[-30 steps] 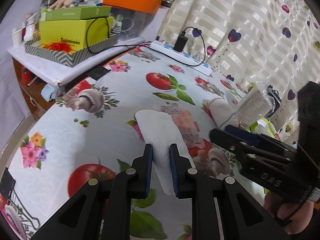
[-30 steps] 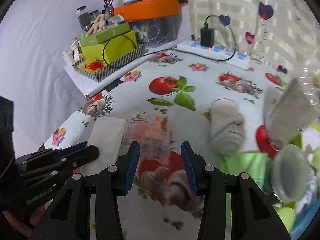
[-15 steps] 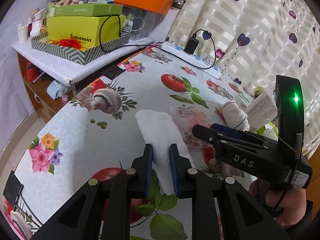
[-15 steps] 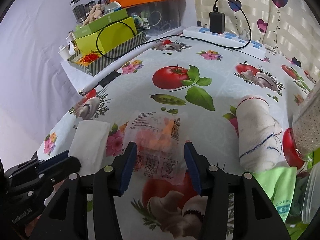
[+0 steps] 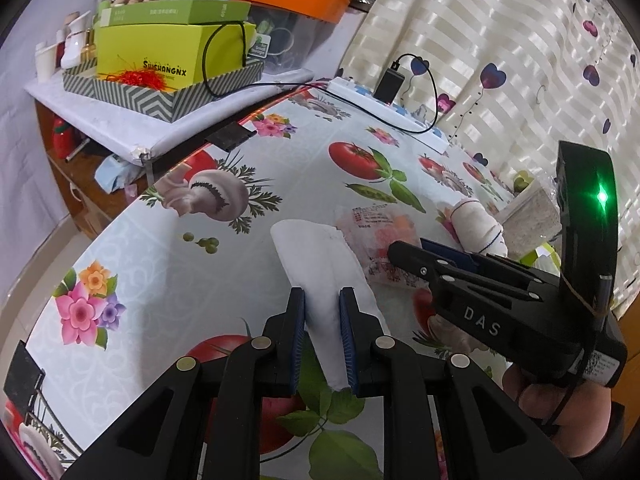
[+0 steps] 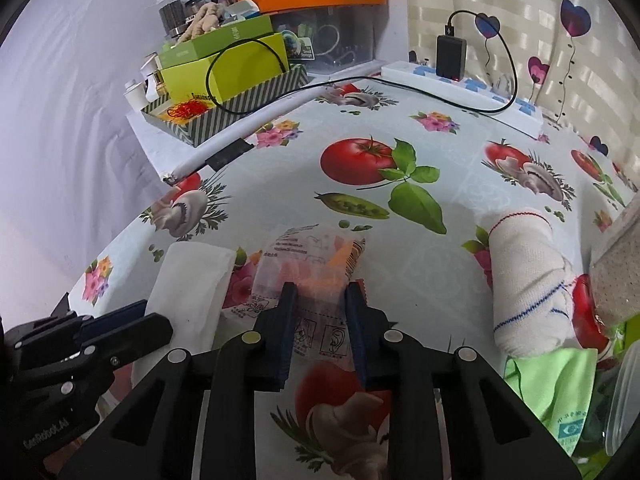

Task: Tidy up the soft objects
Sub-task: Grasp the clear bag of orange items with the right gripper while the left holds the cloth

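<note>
A white folded cloth [image 5: 308, 248] lies on the vegetable-print tablecloth, and my left gripper [image 5: 322, 296] is shut on its near end. Just to its right lies a clear plastic packet [image 6: 308, 248] with orange pieces inside. My right gripper [image 6: 318, 290] straddles the packet's near part. Its jaws are closing, the packet is bunched between the pads, and they press on it. In the left wrist view the right gripper [image 5: 408, 246] reaches over the packet [image 5: 372, 224]. The right wrist view shows the cloth [image 6: 192, 276] and the left gripper [image 6: 152, 316] at lower left.
A rolled white sock [image 6: 524, 280] with blue and red stripes lies to the right, a green cloth [image 6: 560, 384] beside it. A power strip [image 6: 460, 88] with a charger runs along the far edge. A striped tray of green boxes [image 6: 224, 104] stands on a side shelf at the back left.
My right gripper came forward and down over the packet, then its jaws narrowed onto it. The left gripper kept its hold on the white cloth.
</note>
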Motion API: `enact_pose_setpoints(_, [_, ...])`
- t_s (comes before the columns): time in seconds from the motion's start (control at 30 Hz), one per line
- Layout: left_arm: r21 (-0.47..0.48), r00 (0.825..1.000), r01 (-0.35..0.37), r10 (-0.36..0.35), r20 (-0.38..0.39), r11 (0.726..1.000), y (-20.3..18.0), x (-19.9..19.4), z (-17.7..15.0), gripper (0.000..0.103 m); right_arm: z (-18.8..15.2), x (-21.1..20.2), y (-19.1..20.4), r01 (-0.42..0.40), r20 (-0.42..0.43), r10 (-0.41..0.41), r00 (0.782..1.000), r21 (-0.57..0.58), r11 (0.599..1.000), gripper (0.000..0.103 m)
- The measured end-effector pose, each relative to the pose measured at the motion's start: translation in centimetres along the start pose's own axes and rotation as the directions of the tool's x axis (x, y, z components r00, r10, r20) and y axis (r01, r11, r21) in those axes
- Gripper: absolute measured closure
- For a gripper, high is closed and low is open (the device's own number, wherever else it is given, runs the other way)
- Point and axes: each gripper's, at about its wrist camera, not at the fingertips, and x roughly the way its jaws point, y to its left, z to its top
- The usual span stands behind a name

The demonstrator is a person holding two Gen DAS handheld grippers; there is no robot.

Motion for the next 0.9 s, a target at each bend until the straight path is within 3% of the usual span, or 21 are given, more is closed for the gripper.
enact_pose_setpoints(0.43, [0.05, 0.998, 0.032, -0.035, 0.049, 0.998, -2.5, -3.0, -0.1, 0.086, -2.2, -7.8, -0.2, 0.026, 0.132, -0.026, 0.991, 0.006, 1.0, 0.079])
enact_pose_setpoints(0.9, [0.208, 0.986, 0.118, -0.14, 0.093, 0.971, -10.1, -7.5, -1.7, 0.087, -6.7, -18.3, -2.4, 0.084, 0.294, -0.107, 0.95, 0.091, 0.992, 0.079])
